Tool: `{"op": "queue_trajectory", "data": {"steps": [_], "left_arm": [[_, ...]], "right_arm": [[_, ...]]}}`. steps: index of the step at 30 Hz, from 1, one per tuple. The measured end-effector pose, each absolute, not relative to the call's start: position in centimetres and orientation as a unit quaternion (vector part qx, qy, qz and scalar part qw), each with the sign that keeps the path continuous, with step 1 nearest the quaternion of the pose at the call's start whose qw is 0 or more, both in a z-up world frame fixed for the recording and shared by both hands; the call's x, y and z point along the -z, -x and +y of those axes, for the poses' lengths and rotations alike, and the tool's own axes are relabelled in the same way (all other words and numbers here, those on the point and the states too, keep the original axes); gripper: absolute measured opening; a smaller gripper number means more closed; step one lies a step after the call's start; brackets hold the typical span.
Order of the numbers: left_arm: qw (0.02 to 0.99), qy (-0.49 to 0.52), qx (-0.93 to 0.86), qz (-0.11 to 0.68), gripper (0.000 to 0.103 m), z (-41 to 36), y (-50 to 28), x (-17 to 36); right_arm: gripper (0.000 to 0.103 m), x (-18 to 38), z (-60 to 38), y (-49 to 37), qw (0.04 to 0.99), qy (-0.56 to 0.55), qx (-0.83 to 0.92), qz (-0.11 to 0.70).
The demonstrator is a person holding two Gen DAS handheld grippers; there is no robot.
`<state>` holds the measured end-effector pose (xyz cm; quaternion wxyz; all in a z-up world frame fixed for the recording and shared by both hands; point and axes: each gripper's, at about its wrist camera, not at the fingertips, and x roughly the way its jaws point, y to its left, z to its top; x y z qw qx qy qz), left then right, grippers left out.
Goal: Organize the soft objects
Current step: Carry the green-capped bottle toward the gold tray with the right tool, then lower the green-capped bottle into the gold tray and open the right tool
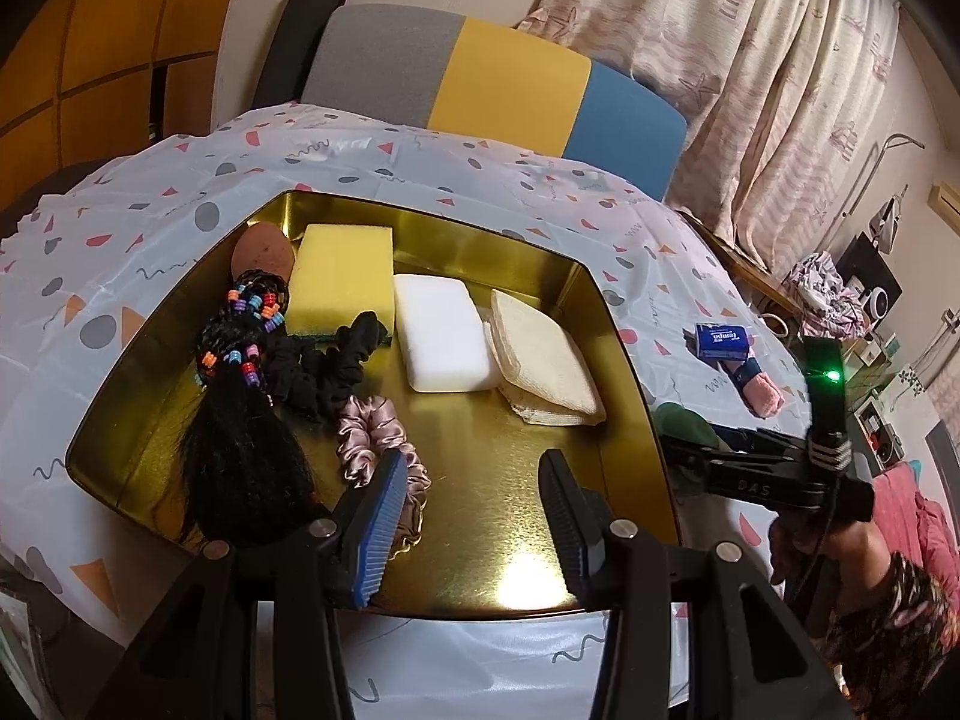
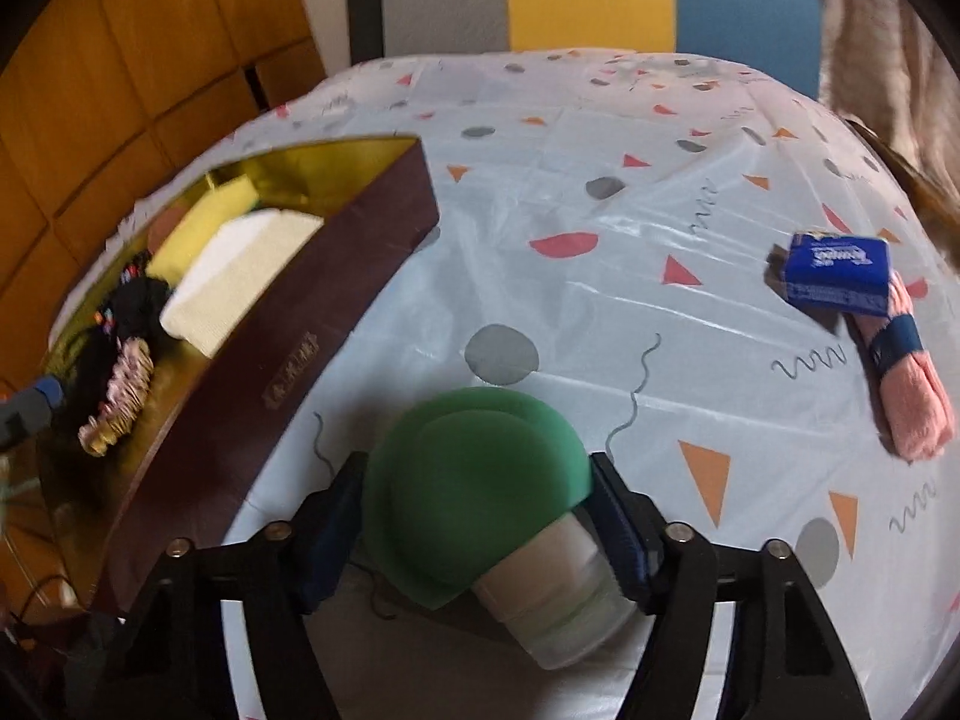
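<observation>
The gold-lined tray (image 1: 624,360) already held 7 soft items as the left gripper (image 1: 474,516) hovered released above its near edge. The right gripper (image 2: 480,516) straddled the green sponge applicator (image 2: 474,480) beside the tray, contact unclear; a tissue pack (image 2: 840,270) and pink sock roll (image 2: 912,396) waited near the table's right edge.

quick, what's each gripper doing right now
left gripper: open, nothing between its jaws, above the gold tray.
right gripper: jaws around the green sponge; grip cannot be told.

Glossy gold metal tray (image 1: 624,360); porous foam yellow sponge (image 1: 342,282); shiny satin scrunchie (image 1: 375,438); smooth plastic tablecloth (image 2: 600,240).
</observation>
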<state>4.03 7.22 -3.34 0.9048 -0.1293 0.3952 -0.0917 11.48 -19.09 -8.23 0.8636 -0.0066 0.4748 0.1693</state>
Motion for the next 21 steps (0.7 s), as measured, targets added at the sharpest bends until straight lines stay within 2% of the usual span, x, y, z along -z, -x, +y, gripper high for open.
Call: {"op": "queue_trajectory", "data": {"steps": [1,7,16,21], "left_arm": [[0.905,0.13,0.09,0.395,0.046,7.3,-4.0,3.4],[0.905,0.135,0.079,0.395,0.046,7.8,-4.1,3.4],[0.919,0.146,0.035,0.364,0.046,9.5,-3.7,2.3],[0.922,0.175,-0.015,0.344,0.046,11.9,-3.5,1.6]], "right_arm": [[0.065,7.9,-19.3,-11.1,0.868,-0.003,-0.165,0.468],[0.06,5.2,-18.7,-9.4,0.887,-0.018,-0.168,0.429],[0.06,-0.2,-14.0,-7.3,0.897,-0.061,-0.242,0.366],[0.06,1.3,-7.0,-7.8,0.874,-0.027,-0.293,0.387]]}}
